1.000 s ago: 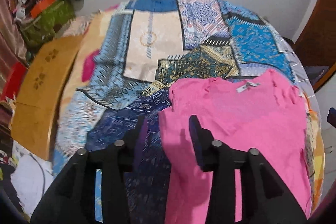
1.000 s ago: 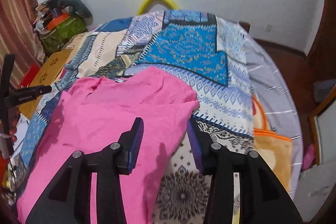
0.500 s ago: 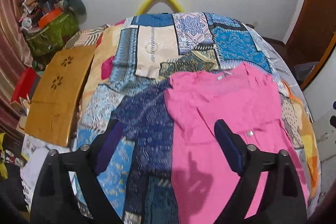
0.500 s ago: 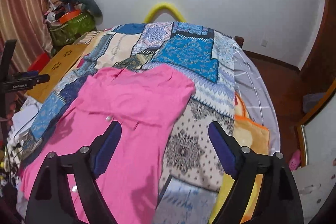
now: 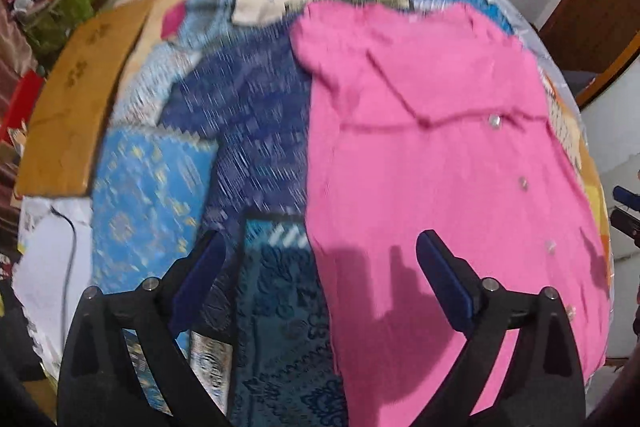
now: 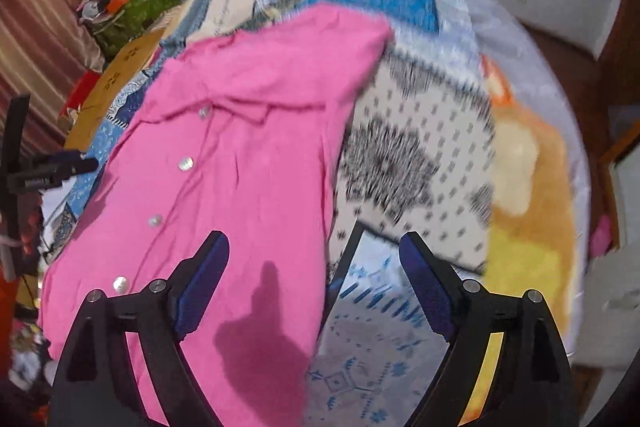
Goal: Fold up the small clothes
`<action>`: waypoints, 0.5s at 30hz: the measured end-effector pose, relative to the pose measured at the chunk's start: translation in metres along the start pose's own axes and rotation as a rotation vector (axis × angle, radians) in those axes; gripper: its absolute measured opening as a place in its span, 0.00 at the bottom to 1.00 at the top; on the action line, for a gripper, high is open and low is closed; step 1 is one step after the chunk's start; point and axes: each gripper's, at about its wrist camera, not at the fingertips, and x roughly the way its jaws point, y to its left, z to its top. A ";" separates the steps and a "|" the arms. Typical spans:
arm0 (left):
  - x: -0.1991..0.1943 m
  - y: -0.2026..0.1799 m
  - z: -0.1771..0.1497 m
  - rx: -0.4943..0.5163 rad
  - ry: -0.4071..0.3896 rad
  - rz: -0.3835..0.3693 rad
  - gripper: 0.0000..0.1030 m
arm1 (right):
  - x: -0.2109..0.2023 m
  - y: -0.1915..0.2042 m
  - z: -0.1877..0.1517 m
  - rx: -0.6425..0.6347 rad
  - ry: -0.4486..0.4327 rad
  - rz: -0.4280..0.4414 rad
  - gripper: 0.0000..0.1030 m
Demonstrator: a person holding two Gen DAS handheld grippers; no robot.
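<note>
Our pink buttoned cotton shirt (image 5: 432, 163) lies flat on the patchwork-covered bed (image 5: 248, 115), its long axis running away from us, collar far, hem near; the left tool (image 5: 320, 279) hovers wide and empty over the shirt's left edge, the right tool (image 6: 314, 275) likewise wide and empty over its right edge, so each is equally near; frames are blurred, so contact seems absent; the brown wooden board (image 5: 76, 99) lies well apart at left, nothing obstructing.
</note>
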 end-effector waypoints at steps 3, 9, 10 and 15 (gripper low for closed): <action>0.016 -0.001 -0.009 -0.020 0.045 -0.039 0.94 | 0.019 -0.006 -0.008 0.034 0.045 0.037 0.82; 0.027 -0.001 -0.016 -0.067 0.054 -0.106 0.89 | 0.031 0.001 -0.018 0.011 0.044 0.058 0.68; 0.027 0.000 -0.017 -0.071 0.051 -0.119 0.85 | 0.030 0.003 -0.019 -0.002 0.036 0.054 0.60; 0.020 -0.009 -0.018 -0.022 0.019 -0.132 0.64 | 0.027 0.012 -0.019 -0.050 0.013 0.053 0.34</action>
